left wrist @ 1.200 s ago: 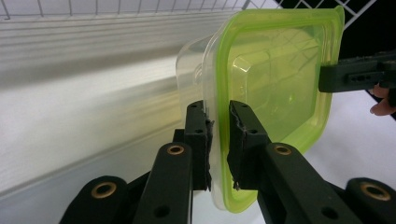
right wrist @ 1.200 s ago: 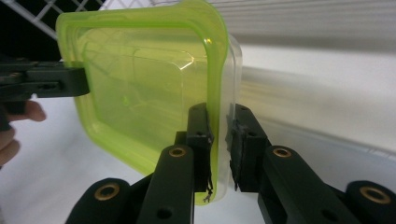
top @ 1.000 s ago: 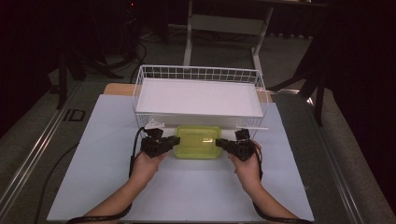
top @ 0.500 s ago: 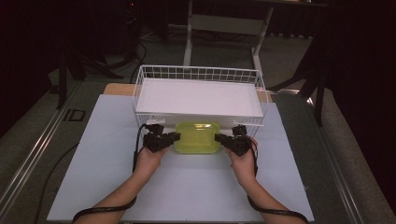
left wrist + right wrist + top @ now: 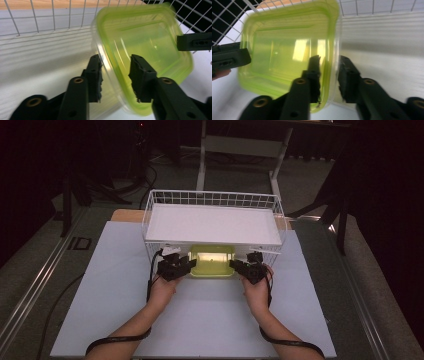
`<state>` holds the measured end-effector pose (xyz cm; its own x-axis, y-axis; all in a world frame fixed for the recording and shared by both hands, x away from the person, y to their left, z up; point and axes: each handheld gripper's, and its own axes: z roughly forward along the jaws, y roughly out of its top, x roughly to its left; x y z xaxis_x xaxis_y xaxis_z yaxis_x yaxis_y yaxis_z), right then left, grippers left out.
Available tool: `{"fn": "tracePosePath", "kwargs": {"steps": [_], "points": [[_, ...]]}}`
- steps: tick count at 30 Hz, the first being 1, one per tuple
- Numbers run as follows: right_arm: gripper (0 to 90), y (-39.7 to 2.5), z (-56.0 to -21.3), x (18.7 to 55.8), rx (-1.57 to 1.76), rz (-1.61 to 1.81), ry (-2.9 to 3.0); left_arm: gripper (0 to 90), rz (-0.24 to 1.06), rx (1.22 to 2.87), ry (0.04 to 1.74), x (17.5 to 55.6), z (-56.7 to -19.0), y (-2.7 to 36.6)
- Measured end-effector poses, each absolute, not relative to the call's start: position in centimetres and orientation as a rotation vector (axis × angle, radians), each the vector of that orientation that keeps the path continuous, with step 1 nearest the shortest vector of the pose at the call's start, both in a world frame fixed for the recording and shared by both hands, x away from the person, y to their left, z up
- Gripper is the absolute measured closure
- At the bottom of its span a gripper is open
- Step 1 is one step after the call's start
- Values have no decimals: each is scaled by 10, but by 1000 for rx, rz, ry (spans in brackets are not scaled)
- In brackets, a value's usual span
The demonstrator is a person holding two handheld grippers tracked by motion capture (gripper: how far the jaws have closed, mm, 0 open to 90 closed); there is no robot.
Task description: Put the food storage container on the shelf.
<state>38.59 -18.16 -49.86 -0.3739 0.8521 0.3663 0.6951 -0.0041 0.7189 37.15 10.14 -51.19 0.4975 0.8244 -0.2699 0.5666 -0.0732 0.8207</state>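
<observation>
A translucent green plastic container sits half under the white shelf of a wire rack. My left gripper holds its left wall and my right gripper holds its right wall. In the left gripper view the container has its clear-edged rim between the two jaws of the left gripper, which is shut on it. In the right gripper view the container has its rim clamped by the right gripper. Each view also shows a jaw of the opposite gripper at the far wall.
The rack stands at the back of a white mat that covers the table. Its wire walls rise close behind and beside the container. Cables trail from both grippers along the forearms. A dark floor and a table frame lie beyond.
Both grippers have carried the green container away from the person, deeper under the white shelf. Their hold on its two walls is unchanged.
</observation>
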Motion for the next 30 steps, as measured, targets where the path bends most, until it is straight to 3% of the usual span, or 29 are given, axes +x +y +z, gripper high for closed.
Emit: {"fn": "tracePosePath", "kwargs": {"steps": [9,10,14,17,19,25,28,30], "points": [[652,-181,-504,388,1680,1325,2049,526,333,1709,1197,378,-516,102],[640,-182,-504,388,1668,1336,2049,442,333,1710,1190,378,-516,101],[515,-179,-501,383,1578,1339,2025,323,333,1701,1144,375,-514,103],[500,-178,-495,377,1533,1337,2010,233,310,1683,1141,372,-514,105],[503,-178,-493,374,1524,1348,2019,116,297,1687,1145,368,-514,105],[518,-174,-485,361,1481,1363,2063,32,274,1714,1065,354,-509,109],[543,-171,-480,353,1448,1384,2081,32,271,1739,1037,344,-504,111],[599,-169,-477,349,1429,1380,2098,31,269,1754,1020,338,-502,112]]}}
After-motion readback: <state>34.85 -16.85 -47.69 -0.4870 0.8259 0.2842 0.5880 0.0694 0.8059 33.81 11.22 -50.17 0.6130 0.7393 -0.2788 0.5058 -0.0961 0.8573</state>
